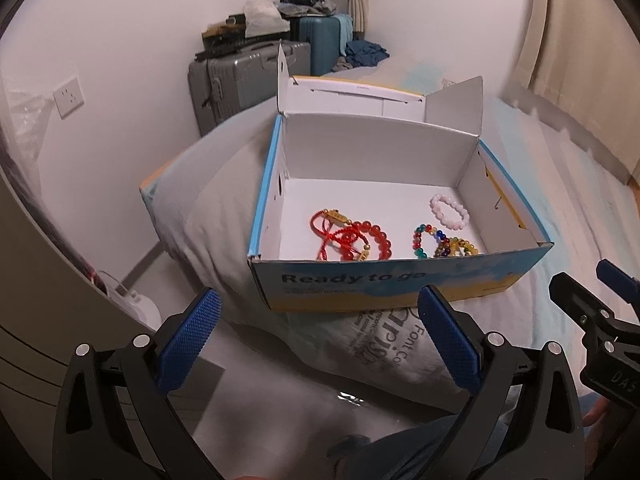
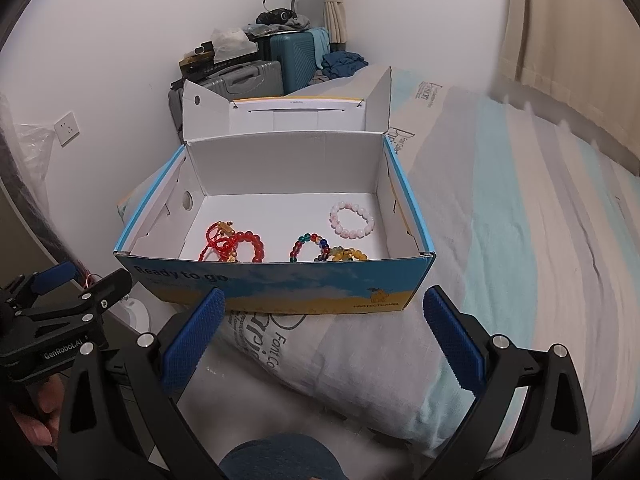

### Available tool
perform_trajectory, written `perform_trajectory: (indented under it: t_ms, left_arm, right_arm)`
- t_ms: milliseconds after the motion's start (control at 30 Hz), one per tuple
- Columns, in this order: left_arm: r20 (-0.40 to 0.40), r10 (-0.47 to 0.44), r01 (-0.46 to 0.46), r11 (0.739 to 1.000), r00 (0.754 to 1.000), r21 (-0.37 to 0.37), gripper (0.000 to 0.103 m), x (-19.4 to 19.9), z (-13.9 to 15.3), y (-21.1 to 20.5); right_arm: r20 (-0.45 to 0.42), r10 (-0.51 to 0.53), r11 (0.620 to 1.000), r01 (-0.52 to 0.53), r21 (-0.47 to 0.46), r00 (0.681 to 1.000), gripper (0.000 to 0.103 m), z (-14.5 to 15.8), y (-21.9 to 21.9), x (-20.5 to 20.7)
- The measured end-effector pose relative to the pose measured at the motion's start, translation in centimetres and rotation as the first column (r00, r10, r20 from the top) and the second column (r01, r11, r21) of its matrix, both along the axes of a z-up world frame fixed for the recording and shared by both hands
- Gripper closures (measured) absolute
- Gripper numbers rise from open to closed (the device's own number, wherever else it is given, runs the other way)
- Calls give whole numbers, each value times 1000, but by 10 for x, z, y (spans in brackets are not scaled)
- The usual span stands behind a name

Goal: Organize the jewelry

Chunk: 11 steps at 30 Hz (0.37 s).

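An open blue and yellow cardboard box [image 1: 384,284] [image 2: 280,284] stands on a pillow on the bed, its lid folded back. Inside lie a pink bead bracelet [image 1: 449,209] [image 2: 352,220], a multicoloured bead bracelet [image 1: 425,240] [image 2: 310,245], a yellow bead bracelet [image 1: 460,247] [image 2: 347,255], a red bead bracelet [image 1: 370,240] [image 2: 250,246] and a red cord bracelet [image 1: 326,226] [image 2: 216,236]. My left gripper [image 1: 320,340] is open and empty, in front of the box. My right gripper [image 2: 324,340] is open and empty, also in front of the box.
The grey printed pillow [image 1: 384,344] [image 2: 320,360] lies on a striped bedsheet [image 2: 520,240]. Suitcases [image 1: 248,76] [image 2: 292,60] piled with clothes stand against the far wall. A wall socket [image 1: 69,97] is at left, curtains [image 2: 560,40] at right.
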State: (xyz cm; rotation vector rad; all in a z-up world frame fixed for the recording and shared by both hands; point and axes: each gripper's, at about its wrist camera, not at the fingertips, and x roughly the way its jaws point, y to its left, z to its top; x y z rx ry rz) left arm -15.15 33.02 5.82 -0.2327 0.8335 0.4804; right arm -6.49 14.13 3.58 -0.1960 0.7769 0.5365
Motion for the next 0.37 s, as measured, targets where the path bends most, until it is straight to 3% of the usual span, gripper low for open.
perform_trajectory:
  t_ms: [367]
  left_arm:
    - [-3,-5,5,1000,1000,16,6,3,3,0]
  right_arm:
    - [2,2,1000,-2,1,1000,7,-1,1,1]
